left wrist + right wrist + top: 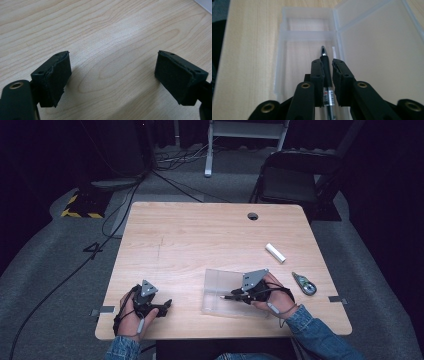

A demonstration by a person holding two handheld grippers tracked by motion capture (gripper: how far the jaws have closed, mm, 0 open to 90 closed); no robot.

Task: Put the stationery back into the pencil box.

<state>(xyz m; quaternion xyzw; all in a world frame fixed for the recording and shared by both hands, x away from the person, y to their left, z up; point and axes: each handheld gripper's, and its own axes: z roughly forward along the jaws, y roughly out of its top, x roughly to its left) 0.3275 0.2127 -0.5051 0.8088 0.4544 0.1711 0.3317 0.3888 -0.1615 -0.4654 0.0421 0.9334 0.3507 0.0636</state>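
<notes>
Over open clear case [309, 35], pen [325, 67] half hidden by right hand-held gripper [327, 65]

1. Wide bare stretch of pale wooden table [190, 240] from the far edge to the middle: free passage everywhere.
2. Clear plastic box with open lid [220, 292] blocking the near right.
3. White cylinder [275, 253] and small grey-green tape dispenser [304, 283] scattered right of the box, narrow gaps between.
4. Round cable hole [253, 216] near the far edge.
</notes>
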